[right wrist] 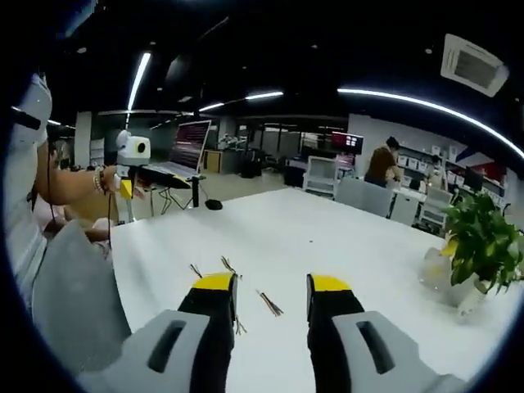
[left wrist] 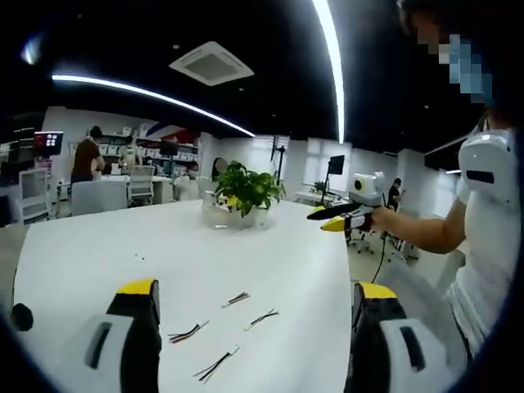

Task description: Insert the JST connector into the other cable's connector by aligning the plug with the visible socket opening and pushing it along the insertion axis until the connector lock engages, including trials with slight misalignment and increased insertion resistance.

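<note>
Both tongs (left wrist: 255,296) (right wrist: 272,286) gape wide, holding nothing above cables (left wrist: 214,334).

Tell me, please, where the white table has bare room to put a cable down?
The white table is bare between the potted plant and the cables, and along its far edge toward the chairs. It is crowded only in front of the left gripper, where four short cables lie close together.
</note>
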